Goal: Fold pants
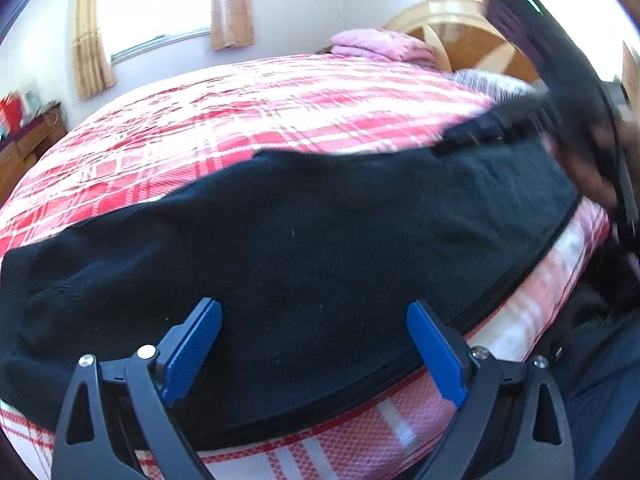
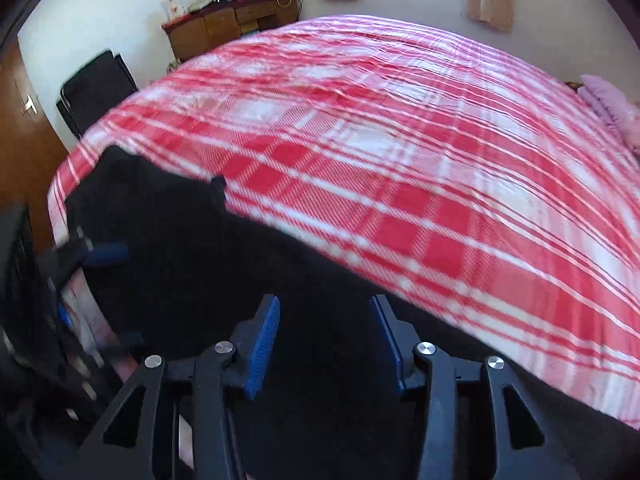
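Note:
Black pants (image 1: 304,248) lie flat along the near edge of a bed with a red and white plaid cover (image 1: 248,120). My left gripper (image 1: 314,320) is open and hovers over the pants near the bed's edge, nothing between its blue pads. My right gripper (image 2: 324,316) is open above the pants (image 2: 180,248) in the right wrist view. The right gripper's body shows blurred at the far right of the left wrist view (image 1: 568,80), over the waistband end. The left gripper's blue fingers (image 2: 108,254) show at the left of the right wrist view.
Folded pink bedding (image 1: 380,44) lies at the head of the bed by a wooden headboard (image 1: 472,40). A wooden dresser (image 2: 232,20) with clutter stands against the far wall. A black chair (image 2: 96,88) stands beside the bed, next to a brown door (image 2: 24,140).

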### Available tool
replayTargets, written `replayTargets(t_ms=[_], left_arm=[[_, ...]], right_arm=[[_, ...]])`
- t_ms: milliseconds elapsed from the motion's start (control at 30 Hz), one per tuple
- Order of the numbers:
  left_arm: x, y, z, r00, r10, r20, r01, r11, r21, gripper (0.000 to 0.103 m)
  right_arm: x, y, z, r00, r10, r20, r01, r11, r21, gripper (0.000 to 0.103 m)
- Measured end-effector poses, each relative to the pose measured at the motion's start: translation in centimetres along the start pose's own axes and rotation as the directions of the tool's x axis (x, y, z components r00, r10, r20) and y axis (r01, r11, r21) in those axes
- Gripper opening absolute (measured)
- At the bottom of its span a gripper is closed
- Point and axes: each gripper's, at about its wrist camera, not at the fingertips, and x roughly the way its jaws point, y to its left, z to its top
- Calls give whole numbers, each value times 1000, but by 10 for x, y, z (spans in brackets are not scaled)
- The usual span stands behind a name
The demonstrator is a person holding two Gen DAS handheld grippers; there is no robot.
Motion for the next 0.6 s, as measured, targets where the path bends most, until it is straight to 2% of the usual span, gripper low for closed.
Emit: replayTargets(t_ms=[100, 200, 267, 333, 400, 467, 533, 600], left_arm=[[-10, -5, 11, 998, -39, 45, 40, 999, -14, 96], [2, -16, 10, 1000, -25, -1, 25, 999, 36, 96], [19, -19, 2, 998, -7, -60, 9, 999, 35, 96], [19, -26, 0, 999, 18, -39, -15, 997, 81, 98], [17, -26, 4, 999, 9, -48, -6, 998, 70, 98], [14, -24, 11, 999, -22, -34, 23, 999, 36, 98], [15, -29, 18, 999, -21, -27, 22, 999, 45, 98], [19, -37, 23, 999, -22, -24, 23, 998, 66, 98]], right_arm=[[-4, -9, -23, 996, -79, -28, 79, 997, -26, 49], [1, -26, -42, 991, -123, -47, 123, 992, -11, 49], [0, -47, -51, 997, -75, -9, 76, 996, 51, 51], [-4, -62, -53, 998, -60, 5, 59, 992, 109, 51], [-12, -72, -54, 999, -47, 22, 43, 988, 150, 51], [-24, -79, -56, 993, -110, 53, 100, 982, 162, 51], [-39, -91, -62, 981, -180, 75, 165, 971, 174, 51], [-56, -114, -73, 972, -221, 82, 197, 953, 228, 51]])
